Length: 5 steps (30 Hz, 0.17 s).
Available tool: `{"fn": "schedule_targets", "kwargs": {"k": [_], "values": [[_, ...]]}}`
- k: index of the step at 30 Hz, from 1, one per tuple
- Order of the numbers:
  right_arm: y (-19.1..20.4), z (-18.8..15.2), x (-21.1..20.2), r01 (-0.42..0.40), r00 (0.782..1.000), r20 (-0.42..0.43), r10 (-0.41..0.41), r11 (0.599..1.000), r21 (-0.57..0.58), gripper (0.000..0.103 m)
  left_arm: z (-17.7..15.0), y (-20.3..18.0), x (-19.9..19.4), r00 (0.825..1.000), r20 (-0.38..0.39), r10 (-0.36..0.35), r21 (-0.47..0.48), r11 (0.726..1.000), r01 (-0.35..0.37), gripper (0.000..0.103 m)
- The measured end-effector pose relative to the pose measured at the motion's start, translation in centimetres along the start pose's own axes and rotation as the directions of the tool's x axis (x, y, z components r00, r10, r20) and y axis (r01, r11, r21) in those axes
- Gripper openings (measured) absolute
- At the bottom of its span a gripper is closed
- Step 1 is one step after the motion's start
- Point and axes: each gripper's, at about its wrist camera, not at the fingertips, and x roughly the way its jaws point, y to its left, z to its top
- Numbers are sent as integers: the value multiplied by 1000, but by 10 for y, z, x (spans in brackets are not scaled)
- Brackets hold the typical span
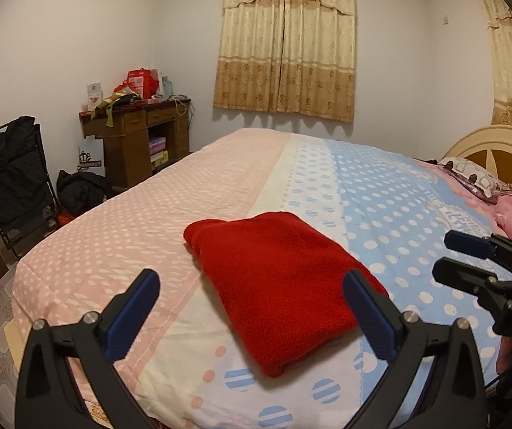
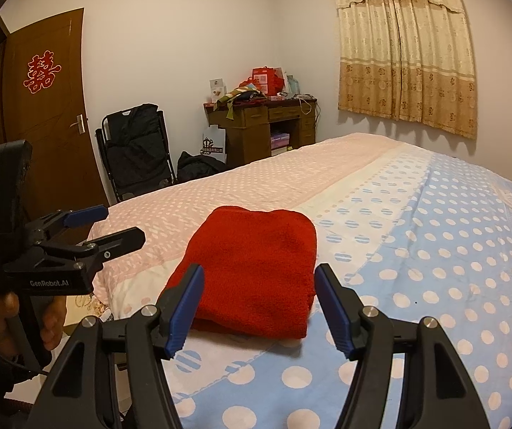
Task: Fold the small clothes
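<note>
Left gripper (image 1: 252, 282) fingers spread wide, nothing between the blue pads; they hang above the near edge of the bed (image 1: 381, 207), clear of the fabric. Right gripper (image 2: 257, 279) fingers also apart, at a moderate spread, empty, not touching cloth. A hand (image 2: 9, 318) grips the handle of the left gripper at the bed's near corner. The red garment (image 1: 273, 279) lies folded into a compact rectangle on the bedspread, just beyond both sets of fingertips, straddling the pink, cream and blue dotted bands. Farther off: a pillow (image 1: 470, 178) by the headboard, a black folding chair (image 2: 134, 150), a cluttered wooden desk (image 2: 256, 125), drawn curtains (image 1: 284, 43), a brown door (image 2: 48, 107).
</note>
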Motion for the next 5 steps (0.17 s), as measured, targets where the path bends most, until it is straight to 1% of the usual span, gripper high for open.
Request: {"fn": "schedule_targets", "kwargs": {"k": [3,5], "values": [[0,0,2,-2,1000,-4,2,1000,-2,65,-1,-2,-2,1000,19,10,12,1000,-11,103],[0,-1,3,-4,1000,-9,4,1000,-2,65,-1,-5,-3,1000,25,3,26,1000,-3,103]]}}
